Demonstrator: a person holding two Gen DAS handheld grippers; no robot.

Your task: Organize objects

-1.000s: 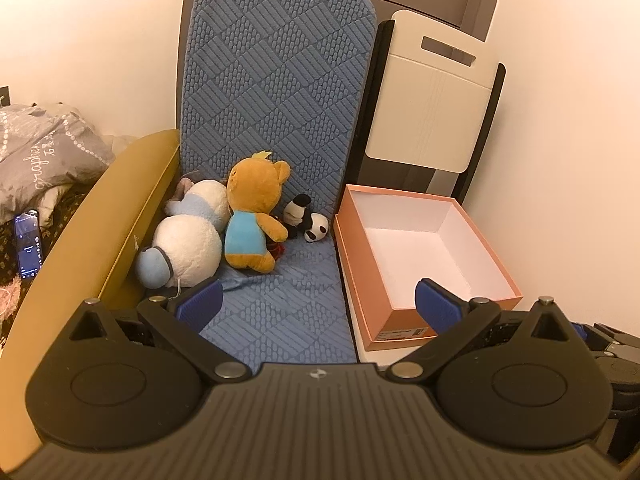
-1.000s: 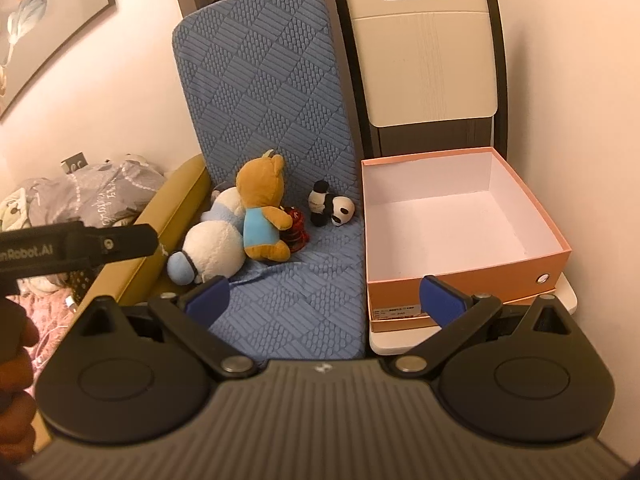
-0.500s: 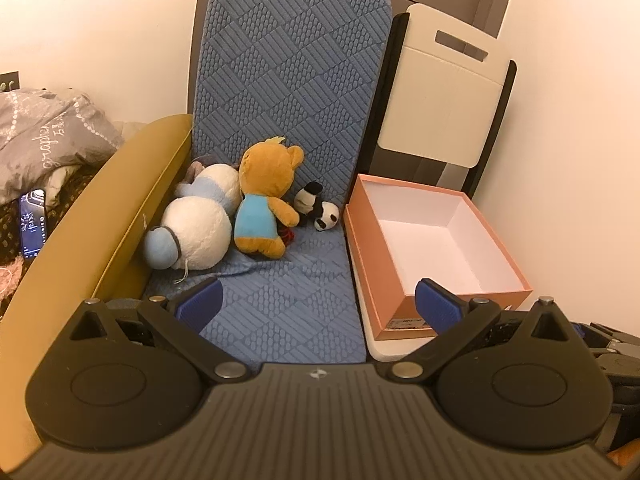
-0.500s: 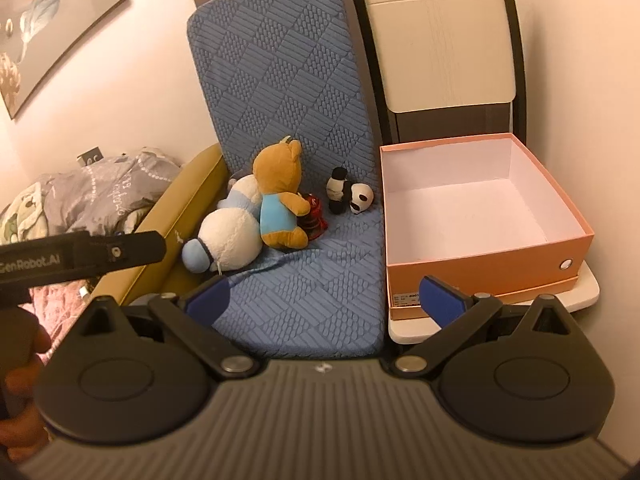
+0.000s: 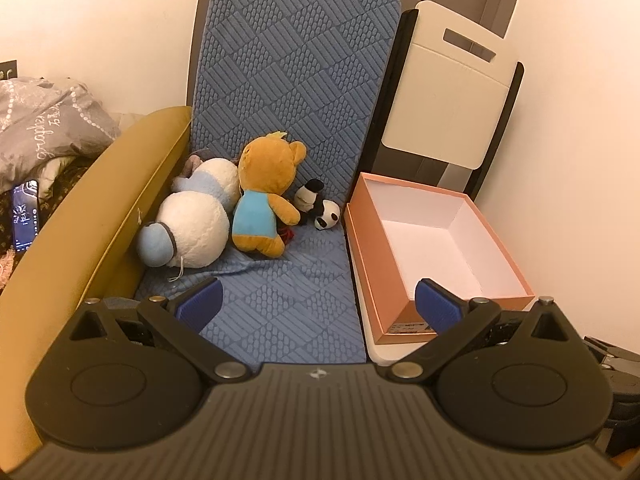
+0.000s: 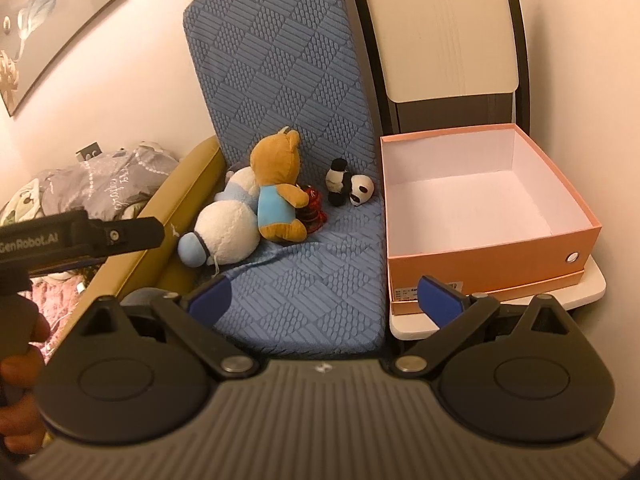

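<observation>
Grey bedding [image 5: 44, 128] lies crumpled at the far left, with a lit phone [image 5: 25, 216] below it, and a mustard armrest [image 5: 120, 200] runs beside them along the edge of the blue cushion [image 5: 288, 92]. On the cushion's seat, against its upright back, the toys sit in a row: a white plush [image 5: 192, 224] with pale blue paws lies on its side touching the armrest, a brown bear [image 5: 264, 192] in a light blue shirt leans against it, a small red toy [image 6: 312, 208] shows just by the bear's paw in the right wrist view, and a little panda [image 5: 320, 206] lies just beside, apart from the bear's body but near its arm. Right of the cushion an orange box [image 5: 376, 256] stands open with a white inside holding nothing, resting on a white tabletop [image 6: 588, 284] in front of a cream chair back [image 5: 444, 96]. The left tongs [image 5: 316, 304] hover over the front of the seat, blue pads spread wide and holding nothing, well short of the toys. The right tongs [image 6: 324, 298] hang likewise spread and holding nothing, one pad over the cushion and the other in front of the box's label. In the right wrist view the left tool's black body [image 6: 80, 236] reaches in from the left, with the person's hand [image 6: 24, 368] below it.
</observation>
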